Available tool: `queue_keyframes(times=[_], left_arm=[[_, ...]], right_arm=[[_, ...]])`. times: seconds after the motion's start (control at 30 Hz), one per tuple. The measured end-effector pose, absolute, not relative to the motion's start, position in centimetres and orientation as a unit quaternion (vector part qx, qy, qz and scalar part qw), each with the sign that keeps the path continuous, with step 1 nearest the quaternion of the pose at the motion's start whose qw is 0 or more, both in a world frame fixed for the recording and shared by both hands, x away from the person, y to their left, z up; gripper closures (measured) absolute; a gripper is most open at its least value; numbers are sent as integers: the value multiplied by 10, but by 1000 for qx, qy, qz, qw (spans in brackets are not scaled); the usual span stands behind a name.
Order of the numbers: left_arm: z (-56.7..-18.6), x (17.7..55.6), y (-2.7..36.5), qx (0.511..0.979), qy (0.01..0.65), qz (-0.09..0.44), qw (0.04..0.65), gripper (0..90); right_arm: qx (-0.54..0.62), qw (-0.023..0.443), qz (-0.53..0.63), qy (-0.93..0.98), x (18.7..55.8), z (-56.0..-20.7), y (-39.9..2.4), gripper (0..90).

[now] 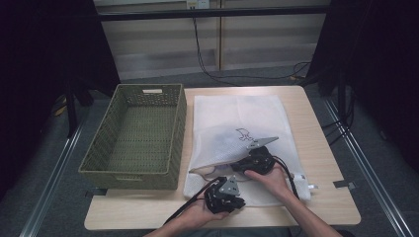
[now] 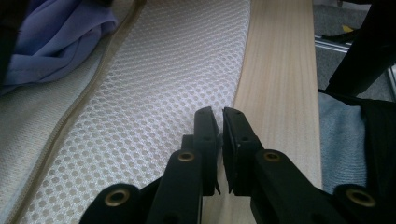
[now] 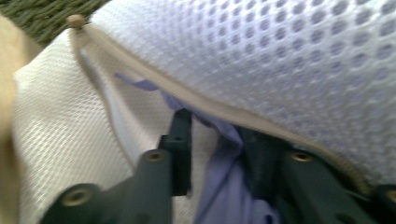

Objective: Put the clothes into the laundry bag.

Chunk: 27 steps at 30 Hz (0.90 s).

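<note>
A white mesh laundry bag (image 1: 237, 123) lies on the table (image 1: 326, 148) beside a green woven basket (image 1: 136, 136). The right gripper (image 3: 219, 135) reaches into the bag's opening, jaws around lavender cloth (image 3: 224, 186), their tips hidden under mesh; whether they pinch it is unclear. The left gripper (image 2: 219, 123) hovers near the bag's edge, jaws nearly together, holding nothing.

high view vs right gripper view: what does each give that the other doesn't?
High view alone: the whole table, both hands, the left gripper, the basket's full shape.

Right gripper view alone: purple cloth inside the bag's open mouth, running between this gripper's jaws.

Both: the white mesh bag with its zipper edge, and the right gripper.
</note>
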<state>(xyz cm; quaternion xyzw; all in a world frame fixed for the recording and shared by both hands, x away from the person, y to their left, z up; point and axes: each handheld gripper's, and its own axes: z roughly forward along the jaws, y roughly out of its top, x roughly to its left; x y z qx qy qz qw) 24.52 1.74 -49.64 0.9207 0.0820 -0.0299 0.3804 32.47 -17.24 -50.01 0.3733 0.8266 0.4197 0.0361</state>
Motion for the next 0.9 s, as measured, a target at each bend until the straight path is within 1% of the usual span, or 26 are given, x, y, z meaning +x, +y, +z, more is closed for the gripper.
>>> queue_keyframes(times=[0.03,0.07,0.13,0.2,0.23,0.27,0.47,0.53,0.9], left_arm=[[-497,245,17,919,82,-26,385,848],[-496,246,17,923,79,-27,376,848],[-496,246,17,921,79,-28,380,848],[-496,246,17,923,77,-26,375,848],[-497,245,17,918,81,-27,386,849],[-496,245,17,922,82,-27,377,848],[-496,246,17,921,79,-29,380,849],[-497,246,17,920,79,-29,383,849],[-496,245,17,923,79,-26,376,854]], right_arm=[[379,39,417,825,326,-500,-172,788],[384,40,415,824,328,-500,-171,832],[395,41,412,820,330,-500,-172,873],[399,42,411,819,332,-501,-172,881],[399,43,411,818,333,-501,-172,882],[401,48,408,819,333,-500,-172,883],[411,60,410,812,341,-502,-171,883],[412,76,408,811,345,-503,-170,882],[426,91,414,799,360,-506,-169,878]])
